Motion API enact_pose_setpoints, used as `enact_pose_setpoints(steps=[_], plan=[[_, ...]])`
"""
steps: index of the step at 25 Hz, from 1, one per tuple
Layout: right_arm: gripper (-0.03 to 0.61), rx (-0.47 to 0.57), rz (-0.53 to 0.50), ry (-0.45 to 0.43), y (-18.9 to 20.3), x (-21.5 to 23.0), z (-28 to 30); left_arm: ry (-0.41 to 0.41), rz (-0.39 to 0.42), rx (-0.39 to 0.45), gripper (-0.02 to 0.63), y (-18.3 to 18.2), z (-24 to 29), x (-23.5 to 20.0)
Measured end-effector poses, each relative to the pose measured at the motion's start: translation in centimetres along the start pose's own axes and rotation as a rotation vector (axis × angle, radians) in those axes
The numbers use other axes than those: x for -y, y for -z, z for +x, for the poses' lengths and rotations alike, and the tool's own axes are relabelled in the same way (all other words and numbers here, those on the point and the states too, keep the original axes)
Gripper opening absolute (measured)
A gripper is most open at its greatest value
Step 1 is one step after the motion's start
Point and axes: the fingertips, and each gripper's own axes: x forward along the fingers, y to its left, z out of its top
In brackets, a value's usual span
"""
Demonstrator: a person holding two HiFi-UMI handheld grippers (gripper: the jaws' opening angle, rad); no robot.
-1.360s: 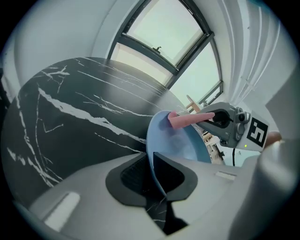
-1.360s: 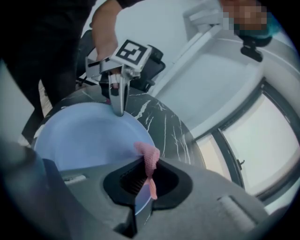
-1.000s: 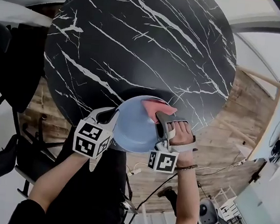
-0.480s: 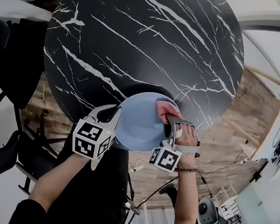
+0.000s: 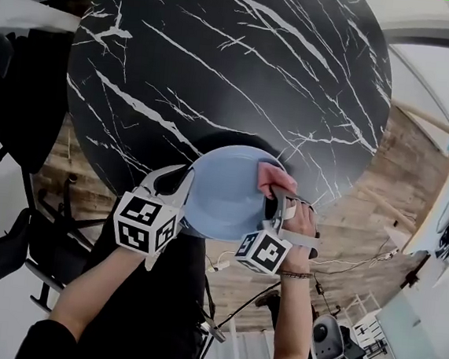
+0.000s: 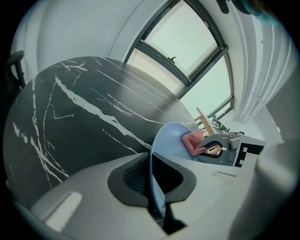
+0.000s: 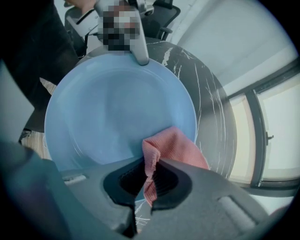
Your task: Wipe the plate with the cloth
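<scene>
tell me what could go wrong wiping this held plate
The left gripper pinches only the rim of the plate, near the table edge: wiping pressure might lever it loose and drop it. The right gripper holds just a fold of the cloth, close to the plate's rim, so it may slip off.

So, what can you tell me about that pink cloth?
The pink cloth is small and soft, with a fine ribbed weave. It is bunched, with one folded edge pinched between the closed jaws of the right gripper. The free part fans out against the face of the light blue plate, near its rim.
</scene>
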Motion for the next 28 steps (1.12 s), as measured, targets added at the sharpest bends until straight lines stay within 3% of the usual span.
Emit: enact_pose_setpoints(steps=[18,28], plan=[[0.020,-0.079,0.254,-0.118,0.6,-7.5,-2.6,0.002,-0.096,0.020,0.029,0.6,-0.3,-0.2],[0.020,-0.075,0.423,-0.271,-1.6,-11.3,-3.8,0.003,-0.096,0.026,0.032,0.4,0.0,-0.1]])
